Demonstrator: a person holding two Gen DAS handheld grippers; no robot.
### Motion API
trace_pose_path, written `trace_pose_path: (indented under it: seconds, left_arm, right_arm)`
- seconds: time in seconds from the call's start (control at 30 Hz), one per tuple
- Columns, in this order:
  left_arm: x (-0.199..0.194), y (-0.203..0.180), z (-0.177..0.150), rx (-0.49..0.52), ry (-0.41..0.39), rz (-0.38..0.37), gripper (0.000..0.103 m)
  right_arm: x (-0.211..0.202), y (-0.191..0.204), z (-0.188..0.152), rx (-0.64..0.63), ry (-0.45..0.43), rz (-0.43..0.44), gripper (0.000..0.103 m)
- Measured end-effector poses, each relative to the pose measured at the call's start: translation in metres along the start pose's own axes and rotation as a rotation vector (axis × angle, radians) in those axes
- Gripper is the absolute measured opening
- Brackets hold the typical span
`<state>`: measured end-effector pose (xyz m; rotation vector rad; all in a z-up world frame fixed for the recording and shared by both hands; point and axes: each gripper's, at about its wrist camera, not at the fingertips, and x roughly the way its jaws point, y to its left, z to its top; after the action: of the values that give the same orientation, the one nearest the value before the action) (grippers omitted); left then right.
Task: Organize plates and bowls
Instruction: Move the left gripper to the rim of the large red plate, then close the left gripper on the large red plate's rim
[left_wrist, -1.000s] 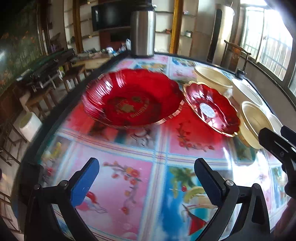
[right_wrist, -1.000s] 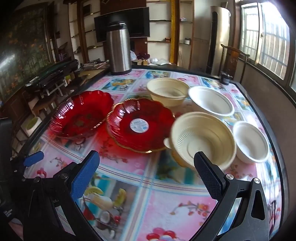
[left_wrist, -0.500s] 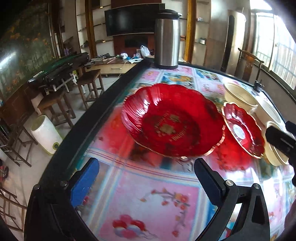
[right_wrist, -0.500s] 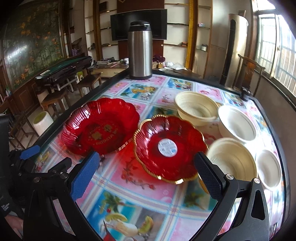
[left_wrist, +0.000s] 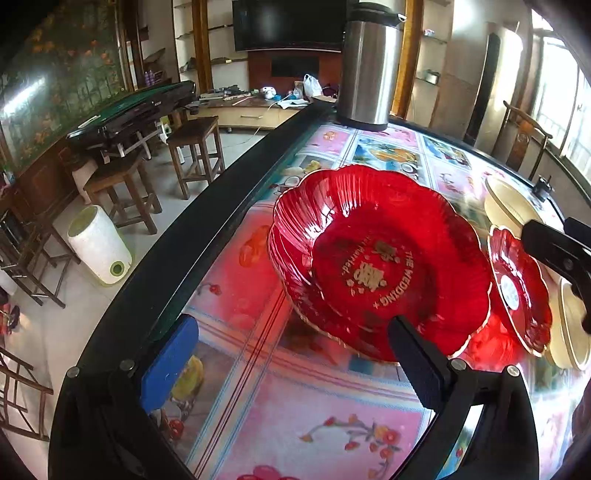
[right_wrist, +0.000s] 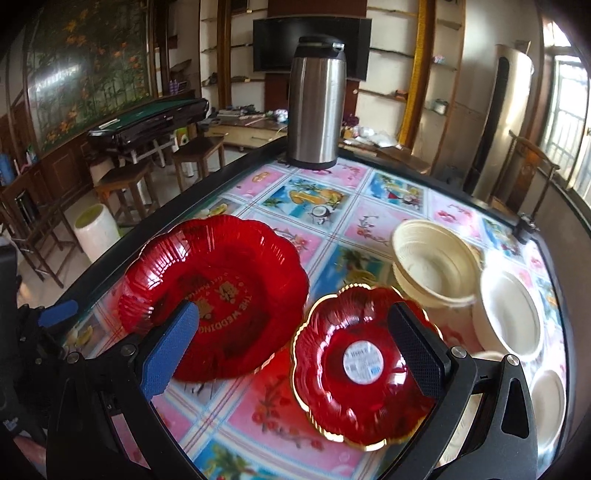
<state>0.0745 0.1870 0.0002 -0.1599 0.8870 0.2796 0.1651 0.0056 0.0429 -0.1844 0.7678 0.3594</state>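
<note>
Since every dish lies singly on the table (right_wrist: 399, 192), the sorting looks barely begun, if begun at all: nothing is visibly stacked, though the cream bowl (right_wrist: 432, 269) farthest from the right gripper (right_wrist: 295, 350) may be two nested, which I cannot tell. Ahead of that gripper and slightly to its right sits the small red plate (right_wrist: 362, 369), gold-rimmed with a white sticker; ahead to its left is the big red plate (right_wrist: 214, 295). Beyond the small plate and off to the right are the cream bowl, a white bowl (right_wrist: 509, 314) and a smaller one (right_wrist: 548, 402) at the frame's edge. The right gripper is spread wide and empty, its fingers hanging over both red plates without clear contact. The left gripper (left_wrist: 291, 365) is likewise spread wide and holds nothing; the big red plate (left_wrist: 380, 258) lies just ahead and to its right, its near rim close by the right finger, touching or not I cannot say. What remains, as I judge it, is nearly everything: plates gathered together, bowls nested. A steel flask (right_wrist: 317, 103) stands at the far edge.
</note>
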Motion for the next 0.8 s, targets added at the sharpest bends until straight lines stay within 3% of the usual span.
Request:
trace_pose_path:
  seconds: [0.3, 0.43, 0.57, 0.8]
  left_arm:
    - [0.014, 0.007, 0.005, -0.042, 0.072, -0.019, 0.102]
    - [0.018, 0.012, 0.008, -0.082, 0.092, -0.035, 0.102]
    - [0.024, 0.014, 0.011, -0.120, 0.117, -0.047, 0.102]
    - [0.025, 0.001, 0.009, -0.050, 0.121, -0.008, 0.102]
  right_arm:
    - [0.047, -0.014, 0.030, 0.032, 0.092, 0.105, 0.102]
    - [0.071, -0.022, 0.042, 0.068, 0.144, 0.171, 0.097]
    - [0.092, -0.023, 0.045, 0.049, 0.185, 0.157, 0.097]
    - [0.109, -0.024, 0.044, 0.054, 0.222, 0.185, 0.097]
